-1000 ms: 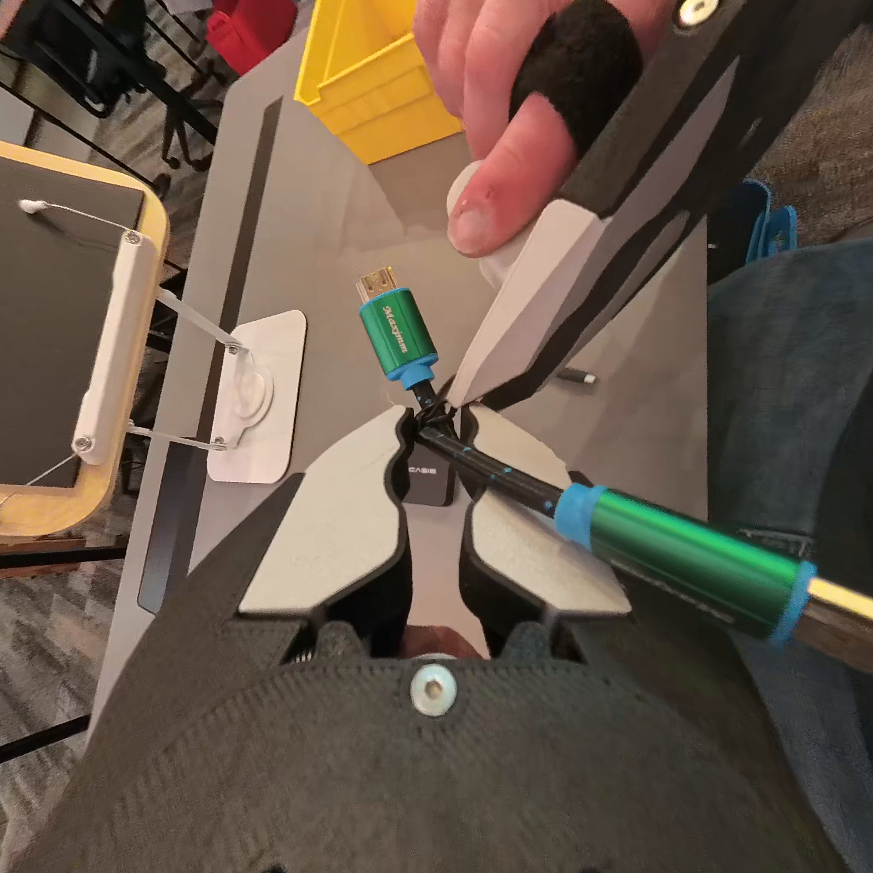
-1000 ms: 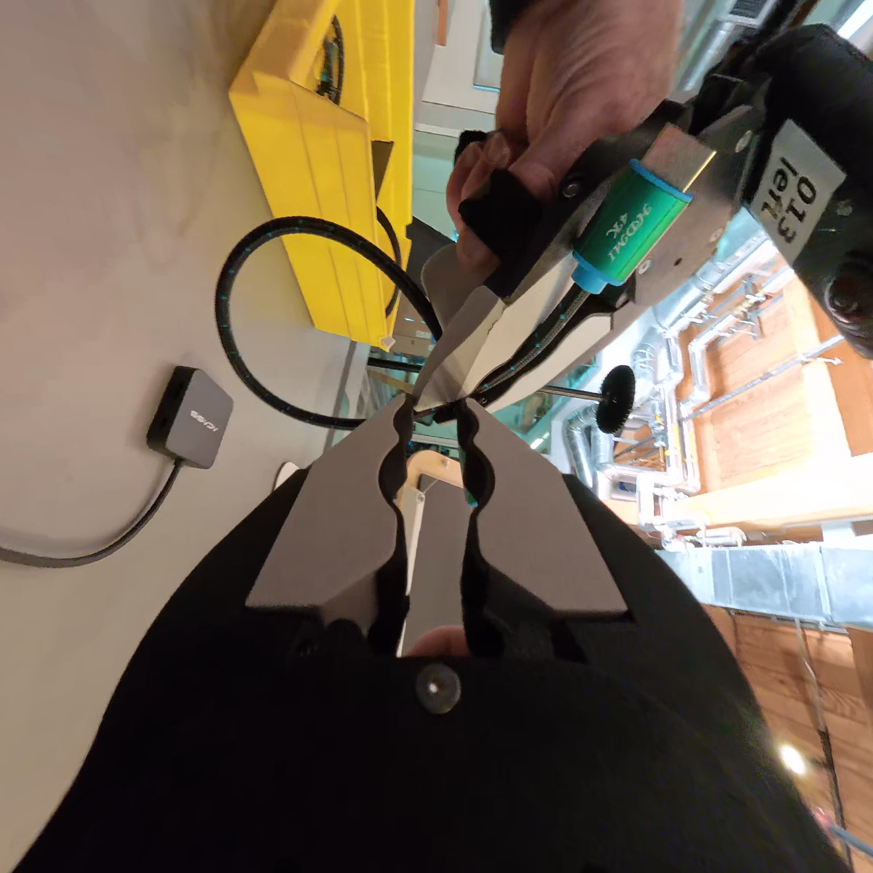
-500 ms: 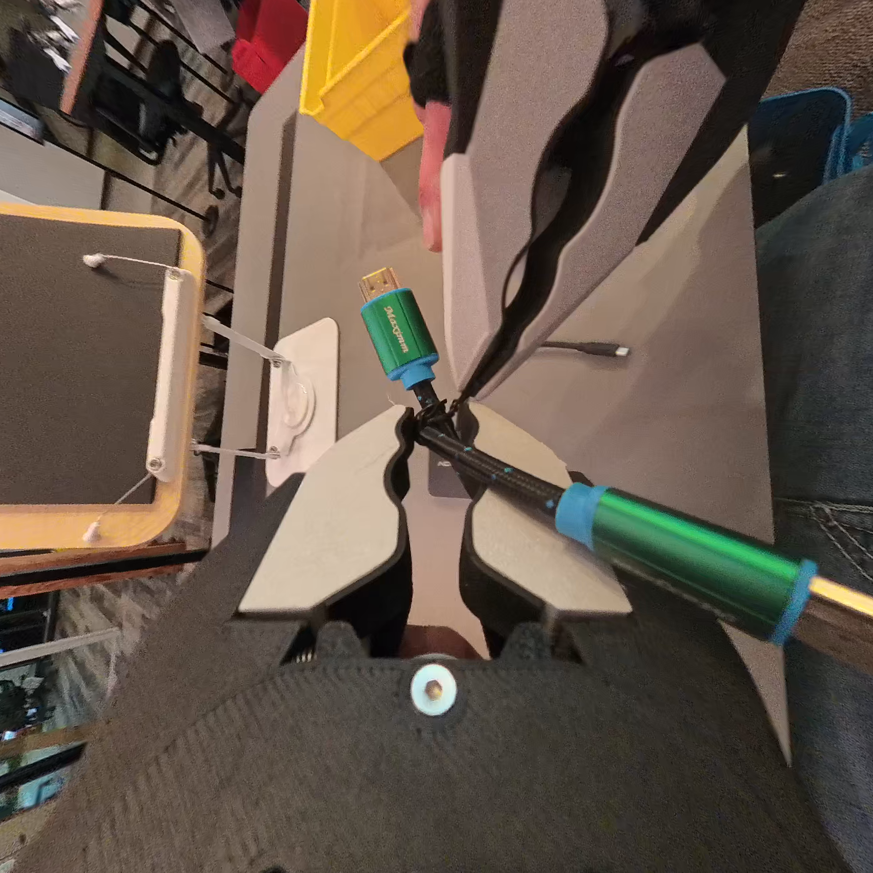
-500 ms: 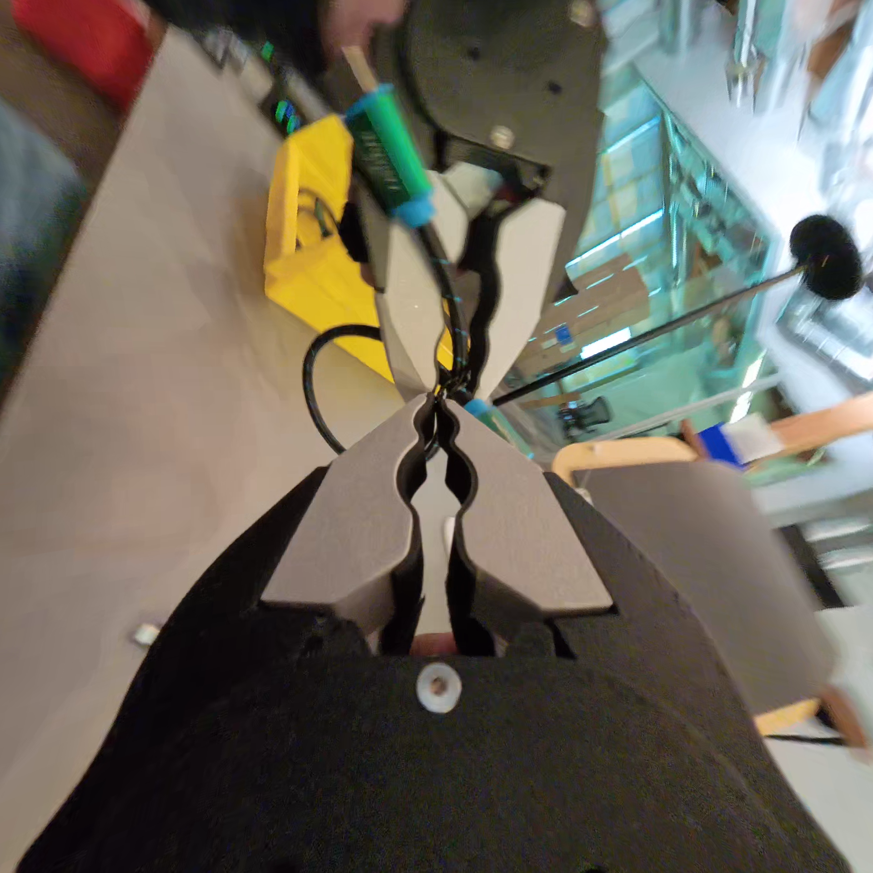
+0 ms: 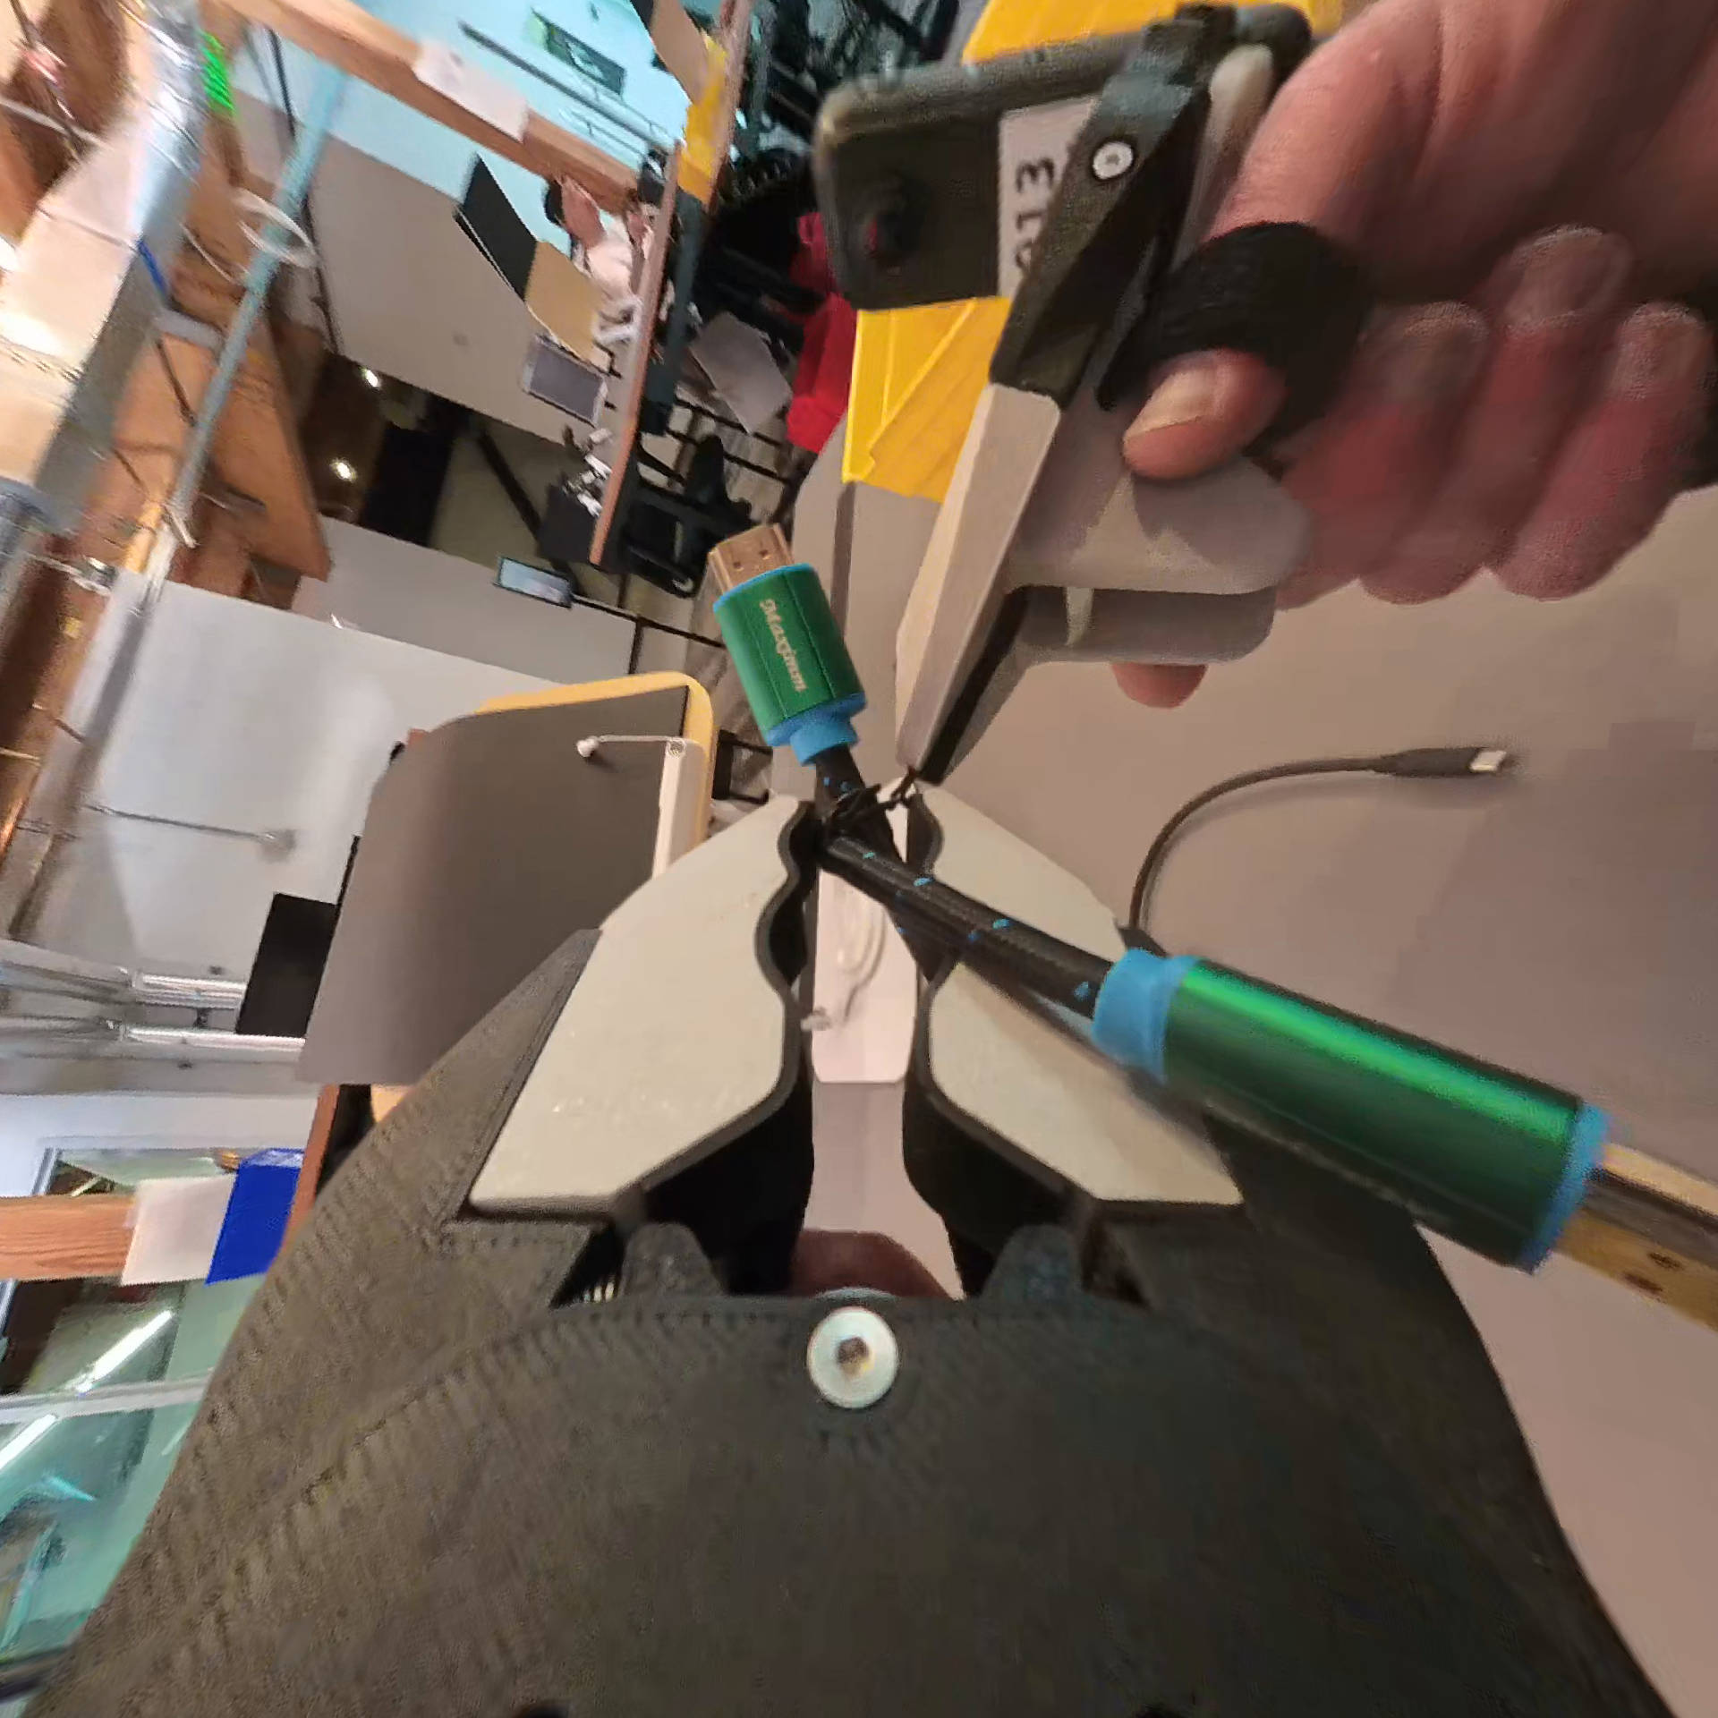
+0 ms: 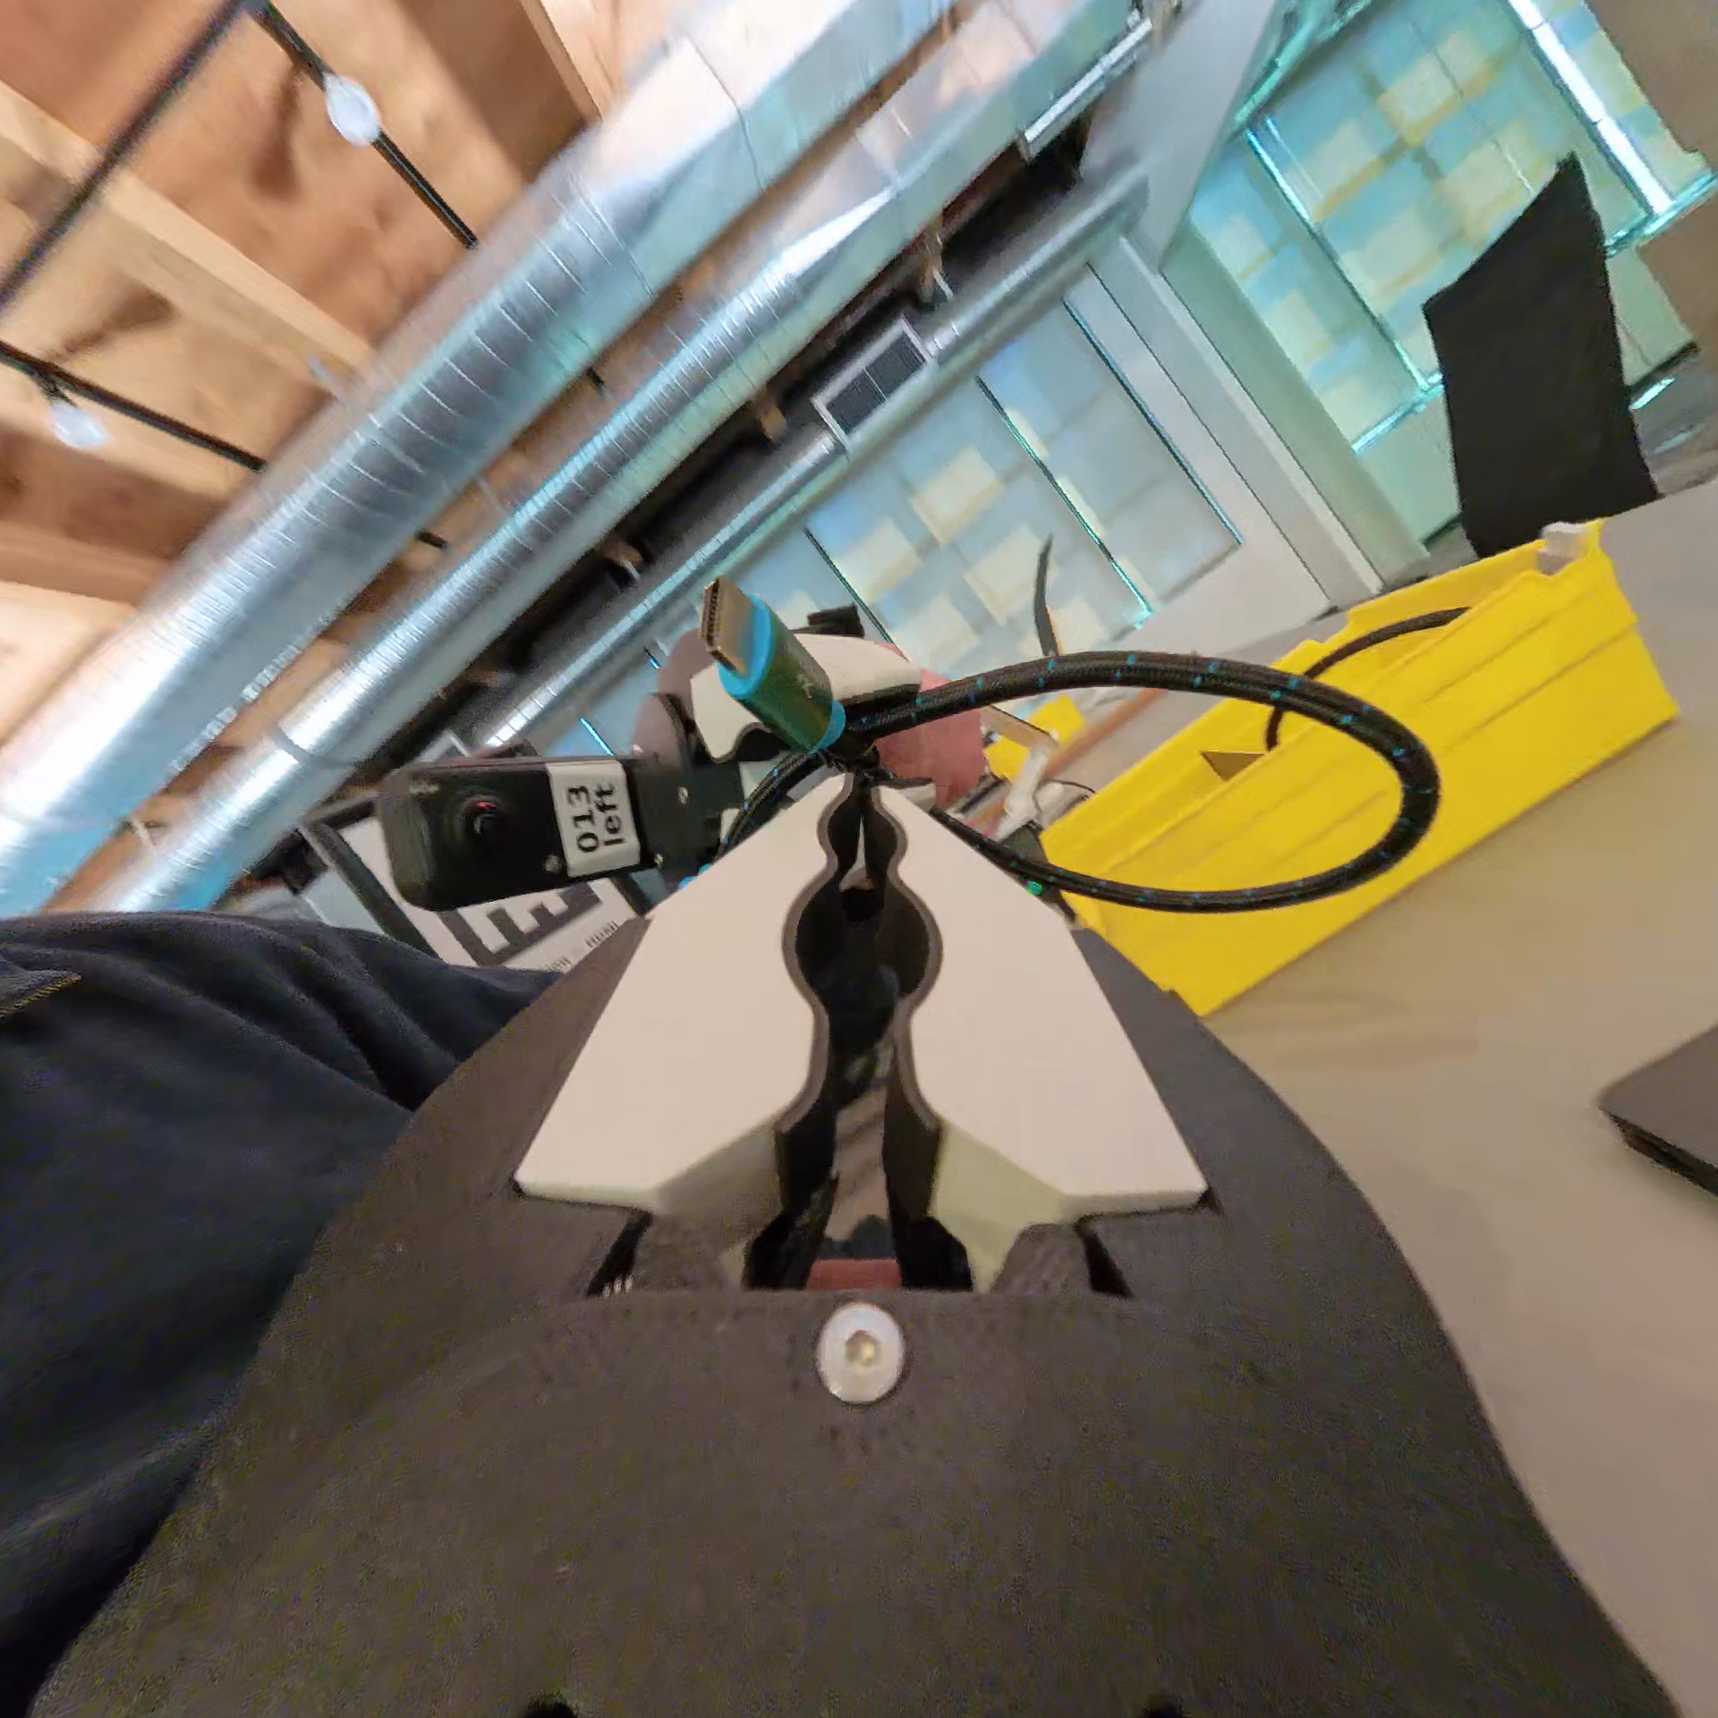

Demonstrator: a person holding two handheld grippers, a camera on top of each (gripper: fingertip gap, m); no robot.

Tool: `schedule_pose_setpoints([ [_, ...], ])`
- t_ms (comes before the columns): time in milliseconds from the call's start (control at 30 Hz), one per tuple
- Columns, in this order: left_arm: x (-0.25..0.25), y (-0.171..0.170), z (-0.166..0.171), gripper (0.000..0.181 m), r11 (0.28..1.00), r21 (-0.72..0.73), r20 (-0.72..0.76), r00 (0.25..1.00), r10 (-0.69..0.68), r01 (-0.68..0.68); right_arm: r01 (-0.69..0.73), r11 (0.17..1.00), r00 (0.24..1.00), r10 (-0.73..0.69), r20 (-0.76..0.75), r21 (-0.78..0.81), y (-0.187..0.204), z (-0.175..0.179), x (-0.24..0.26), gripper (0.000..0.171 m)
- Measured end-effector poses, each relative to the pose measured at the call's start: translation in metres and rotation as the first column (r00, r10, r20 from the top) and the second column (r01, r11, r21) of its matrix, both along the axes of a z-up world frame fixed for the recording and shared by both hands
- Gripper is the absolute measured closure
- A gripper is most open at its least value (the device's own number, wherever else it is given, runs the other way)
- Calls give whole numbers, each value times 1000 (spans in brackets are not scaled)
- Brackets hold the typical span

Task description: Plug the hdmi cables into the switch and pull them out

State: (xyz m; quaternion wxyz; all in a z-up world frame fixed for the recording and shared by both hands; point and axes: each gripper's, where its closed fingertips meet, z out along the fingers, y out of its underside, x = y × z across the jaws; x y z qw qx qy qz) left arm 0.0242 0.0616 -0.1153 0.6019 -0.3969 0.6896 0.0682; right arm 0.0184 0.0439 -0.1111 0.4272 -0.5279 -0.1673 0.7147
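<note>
Grey desk [image 5: 1394, 883], yellow bin [image 6: 1394, 744] at rear; HDMI cable [image 6: 1301, 688] held above it.
Left gripper [image 5: 860, 823]: jaws clamped on the braided cable just behind one green plug [image 5: 786, 655]. Right gripper [image 6: 860, 790]: jaws closed on a thin tie around the same cable bundle. Second green plug [image 5: 1348, 1088] lay across the left jaws.

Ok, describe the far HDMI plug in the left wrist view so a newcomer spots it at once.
Start at the left gripper, shut on the black braided cable. Just beyond its tips a green HDMI plug stands up, gold tip bare. Its twin lies lower right, across the gripper's finger, much nearer the camera.
</note>
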Motion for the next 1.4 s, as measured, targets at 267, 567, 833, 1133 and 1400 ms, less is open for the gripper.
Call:
schedule_pose_setpoints([
  [267, -4, 5, -8, 164, 957, -291, 52, 998, 25, -9, 154, 664, 814, -505, 287, 731, -3, -1, -1, 148],
  [567, -7, 4, -13, 164, 831, -556, 74, 995, 62, -11, -428, -171, 391, -920, 11, 887, 11, -1, -6, 161],
  [833, -9, 6, -18, 164, 819, -572, 44, 996, 74, -36, -533, -235, 358, -933, -35, 813, 16, -10, -7, 171],
  [1133, -7, 3, -14, 163, 862, -507, 40, 998, 49, -22, -317, 148, 453, -844, 286, 937, 14, -9, -4, 171],
  [1400, -3, 0, 1, 164, 941, -337, 81, 997, 6, 22, -111, 953, 919, -10, 394, 282, -1, 4, -2, 171],
])
